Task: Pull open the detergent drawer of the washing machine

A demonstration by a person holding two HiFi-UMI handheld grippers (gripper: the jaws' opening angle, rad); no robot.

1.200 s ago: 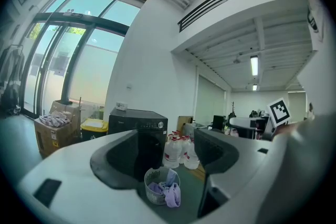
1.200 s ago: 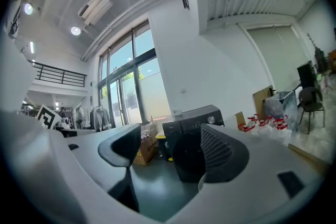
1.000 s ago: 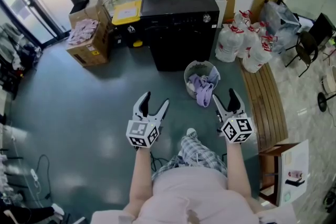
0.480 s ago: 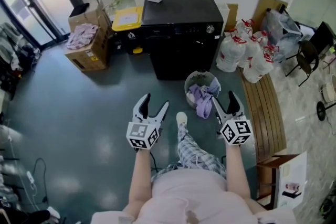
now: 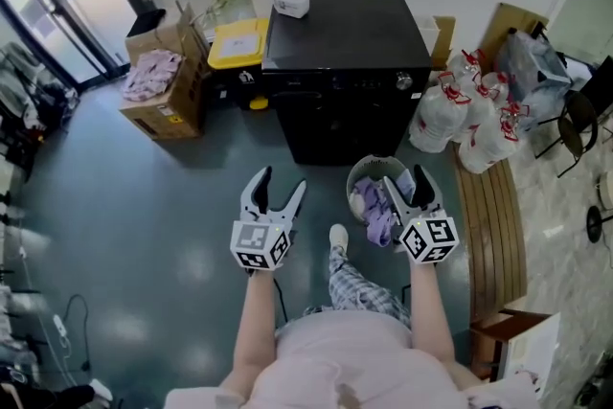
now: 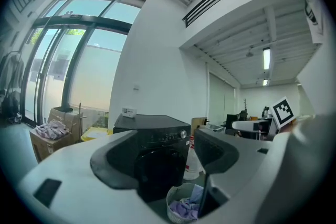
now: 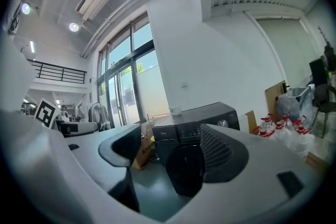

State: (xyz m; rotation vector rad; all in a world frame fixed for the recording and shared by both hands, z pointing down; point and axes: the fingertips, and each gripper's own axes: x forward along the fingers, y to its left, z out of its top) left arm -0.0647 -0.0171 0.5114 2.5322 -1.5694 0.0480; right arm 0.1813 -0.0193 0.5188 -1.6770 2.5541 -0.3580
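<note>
The washer point(image 5: 345, 62) is seen black against the wall, well ahead of both claws; its drawer cannot be picked out on the dark front panel. A carton point(image 5: 158, 101) of clothes is parked to its left, jugs point(image 5: 474, 124) are grouped to its right. A basket point(image 5: 369, 162) of laundry is set just before the washer. The left claw point(image 5: 284, 179) is held released, nothing between its jaws; the right claw point(image 5: 404, 175) is released too, near the basket. A small white box point(image 5: 290, 2) is perched on the washer's top.
</note>
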